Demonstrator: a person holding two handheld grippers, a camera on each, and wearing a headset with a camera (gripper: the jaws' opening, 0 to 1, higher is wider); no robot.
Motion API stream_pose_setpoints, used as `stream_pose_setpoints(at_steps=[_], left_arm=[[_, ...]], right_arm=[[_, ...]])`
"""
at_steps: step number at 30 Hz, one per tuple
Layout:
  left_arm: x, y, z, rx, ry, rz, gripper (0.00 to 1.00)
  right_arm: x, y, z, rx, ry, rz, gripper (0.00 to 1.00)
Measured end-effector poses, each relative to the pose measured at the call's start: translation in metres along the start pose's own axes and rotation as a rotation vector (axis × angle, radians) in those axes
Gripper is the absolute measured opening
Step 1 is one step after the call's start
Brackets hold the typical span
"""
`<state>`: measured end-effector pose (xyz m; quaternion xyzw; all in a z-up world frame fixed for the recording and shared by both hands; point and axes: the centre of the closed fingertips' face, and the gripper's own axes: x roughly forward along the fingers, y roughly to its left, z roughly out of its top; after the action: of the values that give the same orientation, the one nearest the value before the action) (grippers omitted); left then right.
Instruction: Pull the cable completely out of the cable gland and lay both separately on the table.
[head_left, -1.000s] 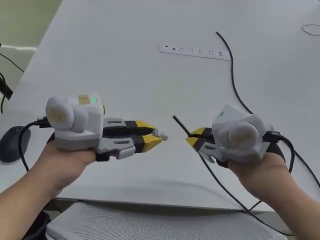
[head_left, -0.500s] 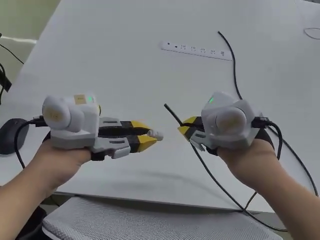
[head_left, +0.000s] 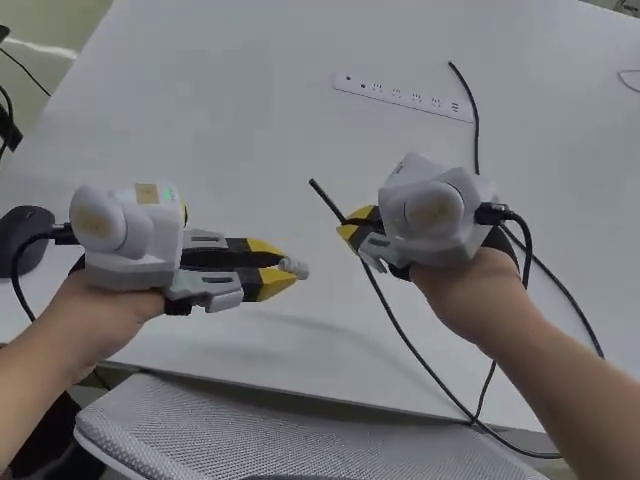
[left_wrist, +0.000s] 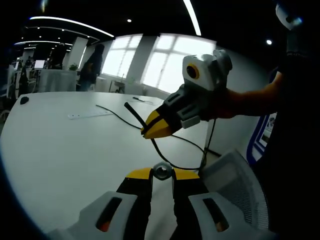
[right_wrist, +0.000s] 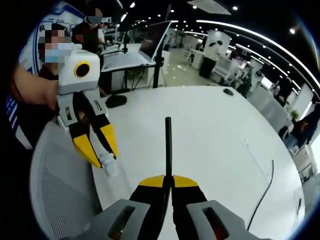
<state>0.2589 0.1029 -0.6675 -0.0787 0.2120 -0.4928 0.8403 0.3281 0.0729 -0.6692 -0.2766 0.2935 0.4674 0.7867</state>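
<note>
The cable (head_left: 325, 198) and the cable gland (head_left: 296, 267) are now fully apart. Over the last second the gap between them has widened and the cable end has climbed towards the power strip (head_left: 405, 97), while the gland has stayed low on the side away from the strip. I judge the pull-out finished, with only the laying down left to do.

The right claw (right_wrist: 168, 181) is clenched on the cable just behind its free end. A short black stub points out past the tips towards the strip, and the rest trails back under the hand. The left claw (left_wrist: 162, 175) is nearly closed and pinches the small pale gland right at its tips.

Both are held in the air above the white surface (head_left: 200, 100), nearer the person than the strip. Neither piece is resting on the surface yet.
</note>
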Motion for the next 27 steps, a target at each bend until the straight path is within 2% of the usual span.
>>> stream_pose_setpoints(at_steps=[7,12,21,27], left_arm=[[-0.006,0.005,-0.011,-0.011,0.005,0.011,0.15],[-0.008,0.008,-0.02,-0.021,0.014,0.012,0.15],[-0.007,0.015,-0.036,-0.024,0.029,0.009,0.15],[-0.01,0.022,-0.046,-0.038,0.04,0.015,0.15]], right_arm=[[0.016,0.006,0.009,-0.02,0.005,0.028,0.0],[0.033,0.01,0.016,-0.063,0.015,0.051,0.0],[0.058,0.01,0.017,-0.111,0.037,0.069,0.0],[0.08,0.019,0.019,-0.168,0.054,0.099,0.0]])
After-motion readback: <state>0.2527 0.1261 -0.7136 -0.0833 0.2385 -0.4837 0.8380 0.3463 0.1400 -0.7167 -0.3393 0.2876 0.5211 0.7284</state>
